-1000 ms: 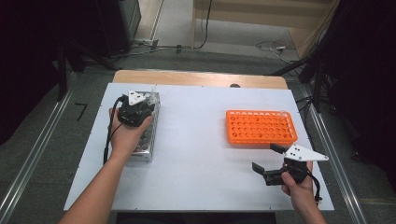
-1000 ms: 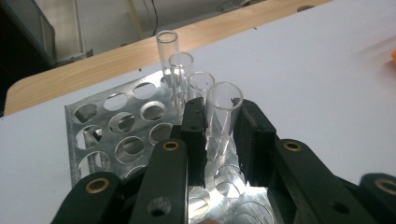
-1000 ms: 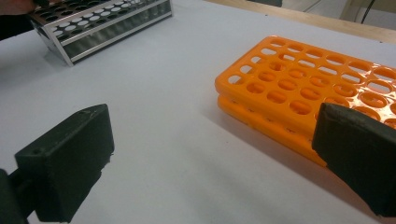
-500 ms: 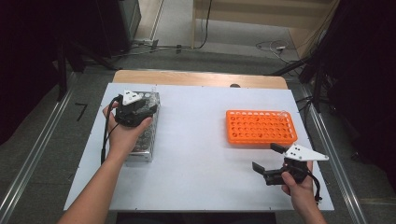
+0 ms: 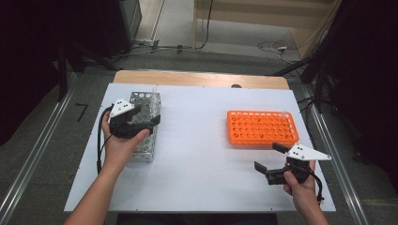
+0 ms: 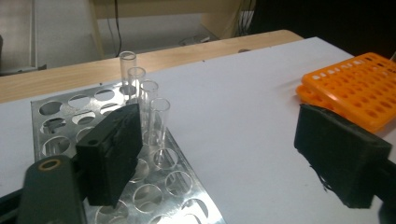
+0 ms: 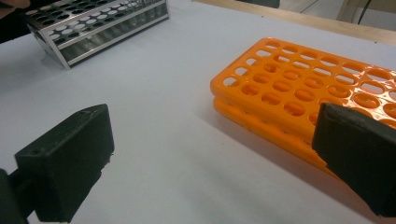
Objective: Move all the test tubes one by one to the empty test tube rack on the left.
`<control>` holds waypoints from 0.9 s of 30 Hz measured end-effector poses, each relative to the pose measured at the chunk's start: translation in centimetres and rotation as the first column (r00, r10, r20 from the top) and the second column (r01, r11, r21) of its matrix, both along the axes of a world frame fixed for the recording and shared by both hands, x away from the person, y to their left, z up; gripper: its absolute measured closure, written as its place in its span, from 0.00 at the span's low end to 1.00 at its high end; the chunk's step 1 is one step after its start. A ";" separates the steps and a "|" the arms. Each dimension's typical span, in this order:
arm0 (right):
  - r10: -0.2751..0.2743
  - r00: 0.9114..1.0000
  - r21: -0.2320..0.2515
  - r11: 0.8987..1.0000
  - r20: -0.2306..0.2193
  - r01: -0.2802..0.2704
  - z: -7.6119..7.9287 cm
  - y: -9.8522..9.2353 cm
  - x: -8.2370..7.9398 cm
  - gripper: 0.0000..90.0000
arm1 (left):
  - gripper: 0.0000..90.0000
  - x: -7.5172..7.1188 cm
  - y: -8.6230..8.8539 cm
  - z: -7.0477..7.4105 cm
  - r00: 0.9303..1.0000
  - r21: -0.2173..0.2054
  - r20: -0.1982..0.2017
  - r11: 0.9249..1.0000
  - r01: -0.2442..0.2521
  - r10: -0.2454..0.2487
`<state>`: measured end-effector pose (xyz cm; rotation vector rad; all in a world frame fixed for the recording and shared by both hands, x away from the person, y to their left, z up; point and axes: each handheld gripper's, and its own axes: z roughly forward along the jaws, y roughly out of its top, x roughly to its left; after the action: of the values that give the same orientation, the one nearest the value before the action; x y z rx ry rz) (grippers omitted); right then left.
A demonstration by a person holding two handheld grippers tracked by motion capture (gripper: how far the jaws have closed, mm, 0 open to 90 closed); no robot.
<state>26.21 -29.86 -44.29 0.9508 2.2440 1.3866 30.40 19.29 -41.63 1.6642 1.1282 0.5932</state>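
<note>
High view: the left gripper (image 5: pixel 141 123) is seen over the metal rack (image 5: pixel 144 123) at the table's left, shifted a little toward the middle of the table against a second ago, and its jaws have just been opening with nothing between them. A tube looks to have been released into the rack, so one placement is judged done. The right gripper (image 5: pixel 270 159) is held wide open, empty, just in front of the orange rack (image 5: pixel 261 127).

Left gripper view: the jaws are spread wide; four clear tubes (image 6: pixel 147 112) stand upright in a row in the metal rack (image 6: pixel 65 121), just beyond the left jaw, untouched.

Right gripper view: open jaws frame bare table (image 7: pixel 154 93) and the orange rack (image 7: pixel 303 88), whose visible holes are empty.
</note>
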 end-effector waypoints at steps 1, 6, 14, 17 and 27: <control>-0.002 1.000 0.003 1.000 -0.001 0.002 0.0 0.0 0.0 0.00 | 0.14 -0.3 0.0 0.0 1.000 -0.006 0.003 1.000 0.002 -0.002; -0.009 1.000 0.032 0.999 -0.006 0.009 0.4 -0.4 0.3 0.00 | 0.03 -1.8 -0.2 0.2 1.000 -0.018 0.024 1.000 0.015 -0.015; -0.053 0.999 0.052 0.997 0.005 0.053 1.6 -1.2 0.9 0.00 | 0.00 -4.2 -0.7 0.4 0.997 -0.018 0.060 0.998 0.056 -0.054; -0.086 0.996 0.054 0.995 -0.005 0.086 2.0 -1.4 1.4 0.00 | 0.00 -5.0 -0.7 0.4 0.995 -0.031 0.068 0.997 0.070 -0.068; -0.203 0.979 0.048 0.978 -0.026 0.204 3.0 -2.4 4.3 0.00 | 0.00 -6.3 -1.1 0.2 0.991 -0.030 0.082 0.994 0.109 -0.106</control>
<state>30.50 -32.22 -41.25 1.1804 2.0679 1.3524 24.06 18.18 -41.39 1.6457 0.9797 0.5635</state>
